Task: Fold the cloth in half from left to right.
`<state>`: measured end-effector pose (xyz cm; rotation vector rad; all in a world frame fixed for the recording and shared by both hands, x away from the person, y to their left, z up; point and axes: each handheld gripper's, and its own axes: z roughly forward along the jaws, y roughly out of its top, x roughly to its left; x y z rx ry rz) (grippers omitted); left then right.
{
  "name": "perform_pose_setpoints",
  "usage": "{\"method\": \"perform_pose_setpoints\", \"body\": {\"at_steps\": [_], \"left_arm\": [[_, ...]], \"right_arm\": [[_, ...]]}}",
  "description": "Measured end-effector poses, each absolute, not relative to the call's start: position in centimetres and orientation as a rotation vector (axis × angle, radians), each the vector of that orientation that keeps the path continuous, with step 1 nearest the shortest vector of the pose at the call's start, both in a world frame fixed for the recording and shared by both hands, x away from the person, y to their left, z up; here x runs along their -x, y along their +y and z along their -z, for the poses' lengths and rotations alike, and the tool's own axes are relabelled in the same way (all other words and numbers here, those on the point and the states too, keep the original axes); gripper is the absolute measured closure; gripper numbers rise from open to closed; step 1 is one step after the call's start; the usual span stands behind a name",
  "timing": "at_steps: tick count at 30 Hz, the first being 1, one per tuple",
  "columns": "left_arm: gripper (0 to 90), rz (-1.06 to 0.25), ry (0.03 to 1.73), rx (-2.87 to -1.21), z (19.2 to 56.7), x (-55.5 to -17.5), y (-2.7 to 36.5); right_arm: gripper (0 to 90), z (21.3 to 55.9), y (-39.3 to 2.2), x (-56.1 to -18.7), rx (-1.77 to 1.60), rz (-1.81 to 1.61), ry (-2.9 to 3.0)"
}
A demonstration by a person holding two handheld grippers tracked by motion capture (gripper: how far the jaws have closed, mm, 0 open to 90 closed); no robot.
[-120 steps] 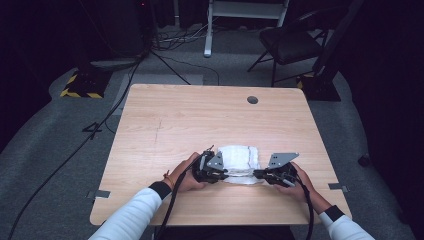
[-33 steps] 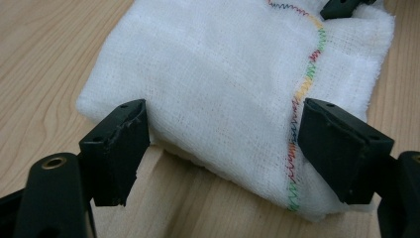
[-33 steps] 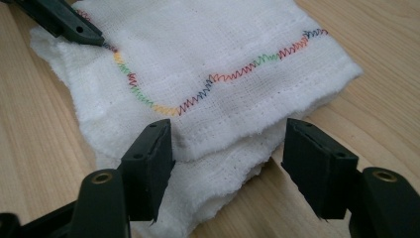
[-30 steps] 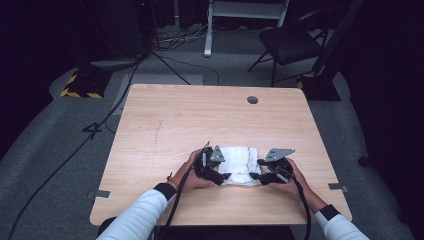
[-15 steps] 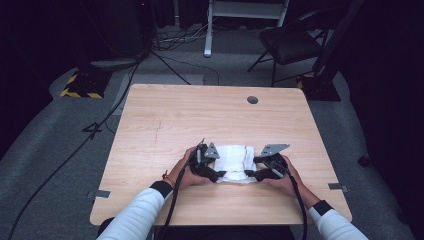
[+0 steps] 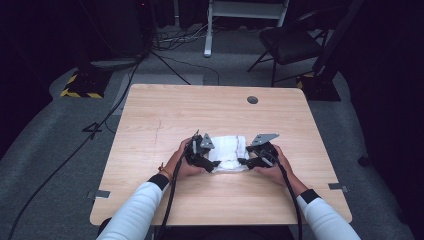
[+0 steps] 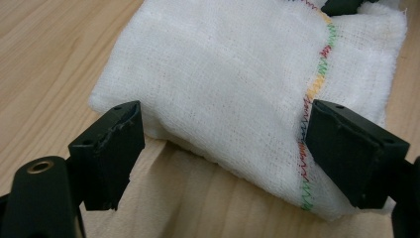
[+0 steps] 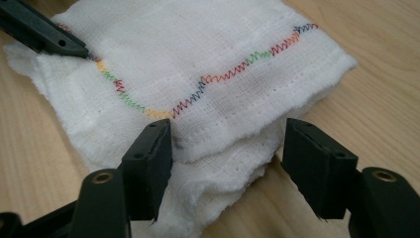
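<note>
Lying folded between both gaping claws, left claw (image 7: 223,153) and right claw (image 8: 228,166), the cloth (image 6: 227,150).

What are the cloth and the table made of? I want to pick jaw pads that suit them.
Cloth: looks like soft white cotton gauze, matte, with an open weave and a multicoloured zigzag stitch along its hem.
Table: pale wood or a wood-look laminate, smooth, with visible grain lines; which of the two I cannot tell.
</note>
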<state>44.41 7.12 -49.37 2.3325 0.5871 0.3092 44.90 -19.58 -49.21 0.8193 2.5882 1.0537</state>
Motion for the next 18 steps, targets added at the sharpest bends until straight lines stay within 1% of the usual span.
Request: {"method": "perform_pose_setpoints", "body": {"at_steps": [3, 15, 18], "left_arm": [[15.5, -0.331, 0.583, -2.322, 49.5, -44.8, 7.4], [14.1, -0.294, 0.669, -2.301, 49.6, -47.3, 8.1], [14.1, -0.305, 0.668, -2.302, 49.6, -47.6, 8.2]], "right_arm": [[36.5, 49.2, -19.4, -45.3, -0.823, -1.053, 2.586], [37.7, 49.2, -18.3, -47.2, -0.830, -1.031, 2.532], [37.5, 49.2, -18.1, -47.6, -0.840, -1.023, 2.532]]}}
